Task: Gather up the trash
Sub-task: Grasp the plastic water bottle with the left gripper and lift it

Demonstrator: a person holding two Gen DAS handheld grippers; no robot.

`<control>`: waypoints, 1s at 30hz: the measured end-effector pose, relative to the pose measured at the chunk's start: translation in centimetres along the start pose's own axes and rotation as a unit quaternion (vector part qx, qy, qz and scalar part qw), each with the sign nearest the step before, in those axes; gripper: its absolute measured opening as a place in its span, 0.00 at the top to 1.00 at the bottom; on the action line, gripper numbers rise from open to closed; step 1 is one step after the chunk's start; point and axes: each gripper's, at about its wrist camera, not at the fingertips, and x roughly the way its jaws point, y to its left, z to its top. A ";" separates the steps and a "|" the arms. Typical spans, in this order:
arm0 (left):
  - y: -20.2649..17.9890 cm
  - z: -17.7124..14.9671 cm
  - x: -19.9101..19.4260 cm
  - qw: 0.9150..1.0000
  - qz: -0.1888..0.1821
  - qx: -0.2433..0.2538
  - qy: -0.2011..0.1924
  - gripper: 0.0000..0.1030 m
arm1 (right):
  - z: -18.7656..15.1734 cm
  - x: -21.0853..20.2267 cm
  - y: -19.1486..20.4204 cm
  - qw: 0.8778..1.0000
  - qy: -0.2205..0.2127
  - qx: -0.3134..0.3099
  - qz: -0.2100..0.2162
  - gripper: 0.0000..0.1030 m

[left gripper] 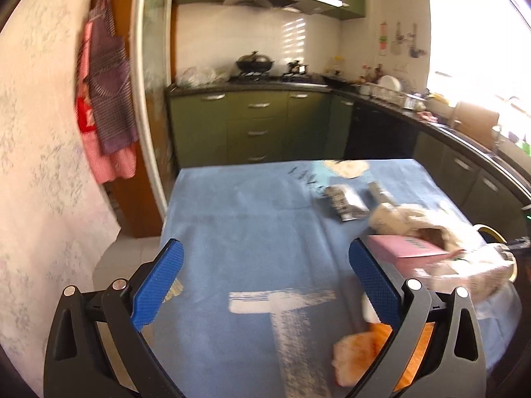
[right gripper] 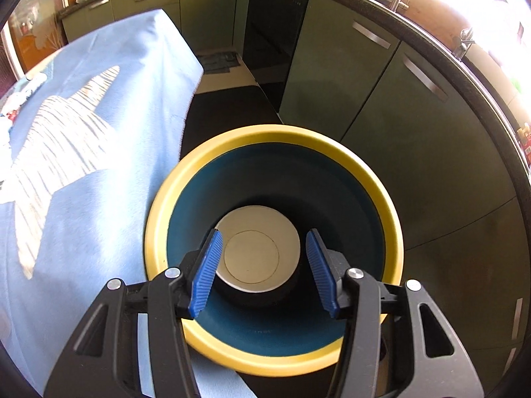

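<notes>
The table (left gripper: 252,219), draped in a blue cloth, is taken as the landmark. Beside its edge, on the floor next to the green cabinets, a yellow-rimmed bin (right gripper: 275,139) is seen from above, and a white paper cup (right gripper: 257,252) is seen down inside it, upright with its mouth up. The right gripper (right gripper: 262,268) is held directly over the bin's mouth; its fingers are spread at a middling width with nothing pressed between the pads, and the cup is judged to be already lying in the bin rather than held.

On the table's right side several pieces of trash are left: a pink box (left gripper: 405,248), a dark printed wrapper (left gripper: 345,200), some crumpled pale material (left gripper: 398,219) and, at the near edge, an orange-and-white scrap (left gripper: 361,355). The left gripper (left gripper: 262,282) is carried above the table with its fingers spread wide and empty.

The risks judged from here: the bin could be nudged or tipped if the right gripper is swung away low across its rim; the light wrapper could be pushed off the table edge instead of being caught; the cloth could be snagged and dragged by a low pass of the fingers
</notes>
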 end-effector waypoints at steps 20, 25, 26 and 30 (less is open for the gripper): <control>-18.2 -3.4 -1.8 0.884 -0.203 0.418 0.052 0.05 | 0.4 0.6 1.0 0.999 -0.015 -0.006 0.038 0.49; -19.5 -4.1 -0.1 0.850 -0.180 0.491 0.064 0.13 | 0.6 0.5 1.4 0.999 -0.016 -0.010 0.042 0.49; -19.7 -4.2 0.2 0.842 -0.176 0.505 0.067 0.18 | 0.7 0.5 1.4 0.999 -0.017 -0.010 0.043 0.49; -19.9 -4.4 1.4 0.825 -0.169 0.533 0.080 0.31 | 0.6 0.3 1.7 0.999 -0.017 -0.010 0.044 0.49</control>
